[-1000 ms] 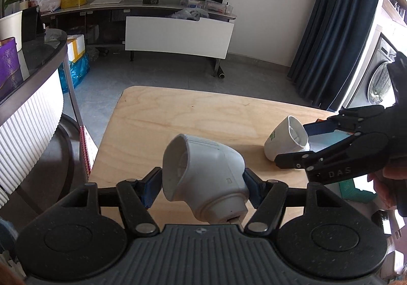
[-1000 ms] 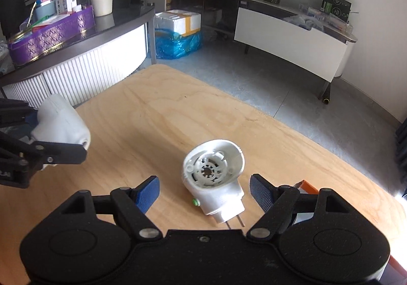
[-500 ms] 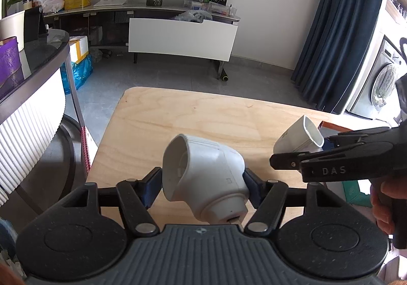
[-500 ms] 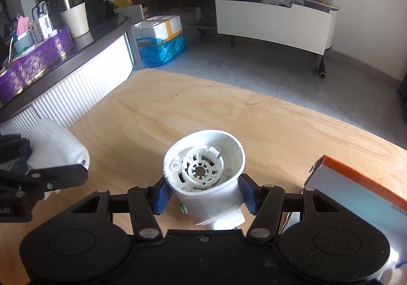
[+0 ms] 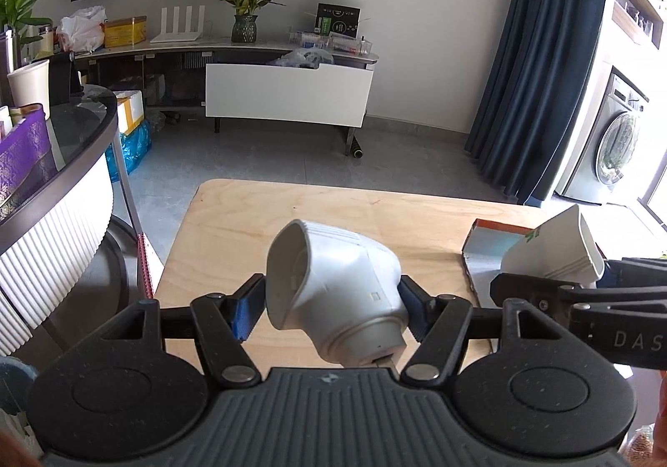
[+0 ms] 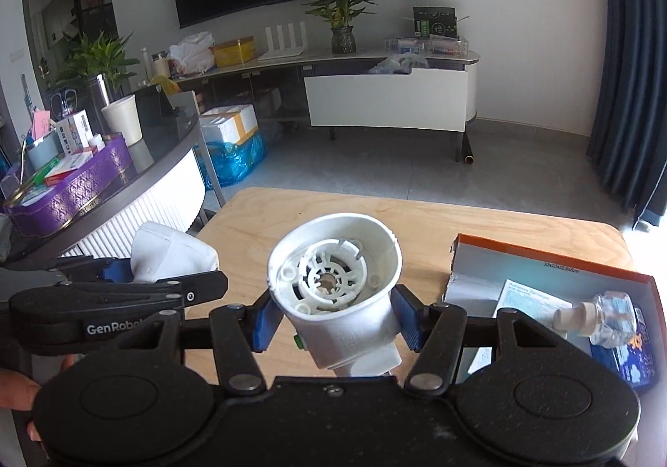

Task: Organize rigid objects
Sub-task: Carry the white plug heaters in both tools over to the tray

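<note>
Your left gripper (image 5: 333, 306) covers the sides of the grey cap (image 5: 333, 296) where its pads press, and the cap's lower end drops out of sight behind the gripper body. To the right of your fingers, the other gripper (image 5: 583, 300) runs off the picture's edge, its lettering cut short, and it hides the bottom of the white housing (image 5: 554, 250).

In the right wrist view, the housing's plug end sinks behind the gripper body. Right of the fingers, the orange box (image 6: 554, 258) is cut off below by the gripper, and the print on the leaflet (image 6: 529, 296) inside is too small to read.
</note>
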Demonstrator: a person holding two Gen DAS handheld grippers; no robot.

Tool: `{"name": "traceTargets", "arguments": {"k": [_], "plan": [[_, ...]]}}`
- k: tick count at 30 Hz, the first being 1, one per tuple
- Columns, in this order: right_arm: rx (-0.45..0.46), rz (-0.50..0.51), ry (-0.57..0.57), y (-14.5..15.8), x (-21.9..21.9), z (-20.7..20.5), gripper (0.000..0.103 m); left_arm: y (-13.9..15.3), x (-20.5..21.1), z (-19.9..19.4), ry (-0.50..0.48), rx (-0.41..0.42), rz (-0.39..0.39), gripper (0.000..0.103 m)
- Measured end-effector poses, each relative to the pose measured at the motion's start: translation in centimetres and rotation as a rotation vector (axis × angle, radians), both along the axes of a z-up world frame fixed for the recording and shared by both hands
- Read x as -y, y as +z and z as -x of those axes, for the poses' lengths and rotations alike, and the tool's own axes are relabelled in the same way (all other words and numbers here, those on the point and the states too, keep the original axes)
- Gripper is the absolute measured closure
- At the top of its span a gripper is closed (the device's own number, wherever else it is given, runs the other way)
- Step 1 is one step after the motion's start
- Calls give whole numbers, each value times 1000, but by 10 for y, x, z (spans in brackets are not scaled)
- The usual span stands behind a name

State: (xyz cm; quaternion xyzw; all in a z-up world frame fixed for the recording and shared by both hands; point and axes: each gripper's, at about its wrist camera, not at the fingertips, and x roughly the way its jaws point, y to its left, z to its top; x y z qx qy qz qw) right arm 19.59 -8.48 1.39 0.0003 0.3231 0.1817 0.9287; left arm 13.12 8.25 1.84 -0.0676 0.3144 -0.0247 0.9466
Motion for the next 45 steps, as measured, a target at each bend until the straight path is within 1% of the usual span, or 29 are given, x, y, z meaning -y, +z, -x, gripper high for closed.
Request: {"name": "traceTargets", "arguments": {"k": [5,7,13,18,28,45], "plan": [[19,2,-13,9,6,31,33,11,11,18,-7,15,-13,35],[27,3,-24,12,9,43,33,13,14,24,-3,16,-6,35],[47,1,-49,18,22,69,33,16,22,38,-10,21,1,35],[44,-8,-64,18,33,85,33,17,25,43,-13,20,5,35],[46,-17,-92,15,51,101,33,15,33,47,-37,23,-2,35],[58,-26,-135,18,75,115,33,12,46,53,-84,24,0,35]]}}
